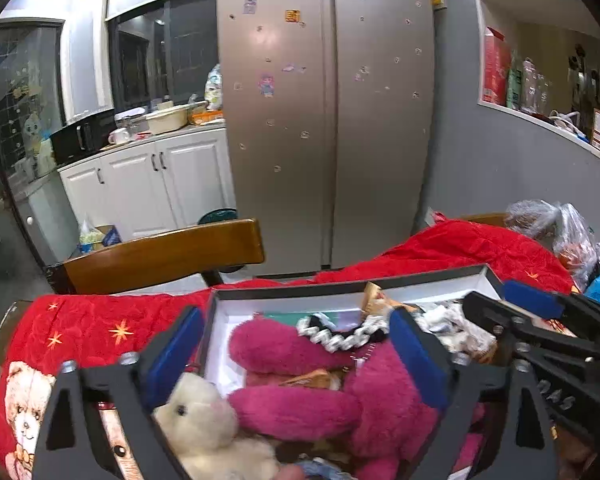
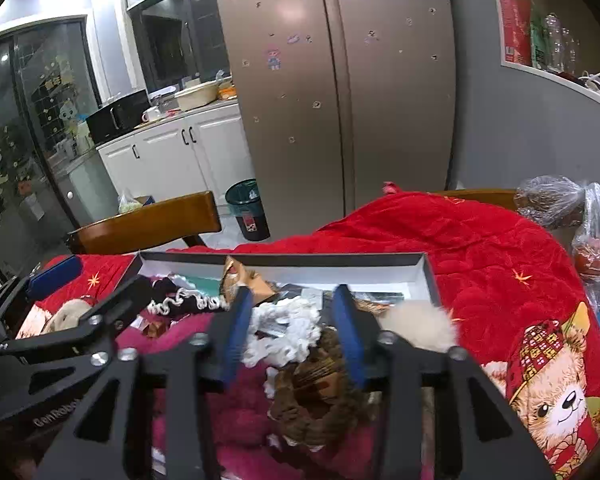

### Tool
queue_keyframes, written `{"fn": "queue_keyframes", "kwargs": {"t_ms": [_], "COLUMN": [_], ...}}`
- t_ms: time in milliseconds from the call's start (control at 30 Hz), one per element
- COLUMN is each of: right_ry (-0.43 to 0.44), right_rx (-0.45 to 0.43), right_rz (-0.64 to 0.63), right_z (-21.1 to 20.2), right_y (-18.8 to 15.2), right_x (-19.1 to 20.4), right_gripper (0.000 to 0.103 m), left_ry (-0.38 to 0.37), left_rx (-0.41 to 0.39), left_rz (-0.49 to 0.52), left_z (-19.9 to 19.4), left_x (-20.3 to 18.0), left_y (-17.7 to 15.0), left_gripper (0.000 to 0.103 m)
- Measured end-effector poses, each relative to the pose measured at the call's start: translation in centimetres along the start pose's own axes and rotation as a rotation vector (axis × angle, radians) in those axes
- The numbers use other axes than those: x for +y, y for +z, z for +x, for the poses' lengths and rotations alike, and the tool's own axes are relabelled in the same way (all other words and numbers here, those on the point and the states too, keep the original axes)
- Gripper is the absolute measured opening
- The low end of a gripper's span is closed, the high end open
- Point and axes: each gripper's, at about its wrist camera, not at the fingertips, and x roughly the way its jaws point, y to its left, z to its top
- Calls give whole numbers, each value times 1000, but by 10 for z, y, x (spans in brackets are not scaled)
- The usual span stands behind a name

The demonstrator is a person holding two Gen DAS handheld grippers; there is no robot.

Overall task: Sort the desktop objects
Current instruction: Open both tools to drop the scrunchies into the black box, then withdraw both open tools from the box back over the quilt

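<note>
1. A shallow white-lined box (image 1: 440, 280) sits on the red bear-print blanket (image 1: 88, 332) that covers the surface, across the middle of both views. It is already crowded with soft things.

2. In the left wrist view, the left gripper (image 1: 296, 356) hangs over the box with its blue pads spread wide. They straddle a magenta plush toy (image 1: 300, 404) without pressing on it. A cream teddy bear (image 1: 204, 420) lies at the lower left of that frame, just beside the left pad.

3. In the right wrist view, the right gripper (image 2: 292, 332) has its pads partly open around a tangle of white fluffy yarn (image 2: 284, 336) that sits on a brown knitted piece (image 2: 320, 392). I cannot tell whether the pads actually touch the yarn.

4. A black-and-white knitted band (image 1: 340, 334) lies across the magenta toy near the centre of the left view.

5. Everything here looks light, soft and squashy, so nothing should break. The plush would be best pinched across a thick limb or the body, where the stuffing gives firm purchase. The yarn will likely snag and drag its neighbours, so take a full bunch rather than a loose strand.

6. A cream pompom (image 2: 416, 322) rests at the box's right edge.
</note>
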Motion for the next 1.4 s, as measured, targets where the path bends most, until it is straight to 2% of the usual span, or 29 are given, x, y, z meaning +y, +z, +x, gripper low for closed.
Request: {"fn": "queue_keyframes", "kwargs": {"t_ms": [67, 200, 333, 467, 600, 833, 1033, 1167, 1400], "right_ry": [8, 21, 44, 18, -11, 53, 33, 10, 101], "right_rx": [-11, -25, -52, -112, -119, -132, -127, -183, -204], "right_rz": [14, 35, 32, -15, -84, -73, -82, -137, -112], "right_z": [-3, -8, -17, -31, -37, -43, -56, -79, -124], "right_y": [2, 5, 7, 8, 6, 4, 4, -1, -8], "right_x": [-4, -9, -8, 4, 16, 20, 25, 36, 50], "right_gripper": [68, 80, 103, 103, 103, 103, 103, 103, 103], "left_ry": [-16, -32, -32, -28, -30, -22, -26, -21, -15], "left_rx": [-11, -13, -11, -7, -4, -11, -18, -17, -30], "left_rz": [-16, -29, -20, -29, -32, -34, -44, -75, -76], "left_z": [-3, -5, -6, -7, -8, -15, -29, -48, -95], "left_x": [5, 12, 12, 15, 19, 21, 24, 31, 48], "left_y": [1, 4, 5, 5, 5, 6, 9, 2, -20], "left_gripper": [103, 103, 103, 103, 103, 103, 103, 103, 103]}}
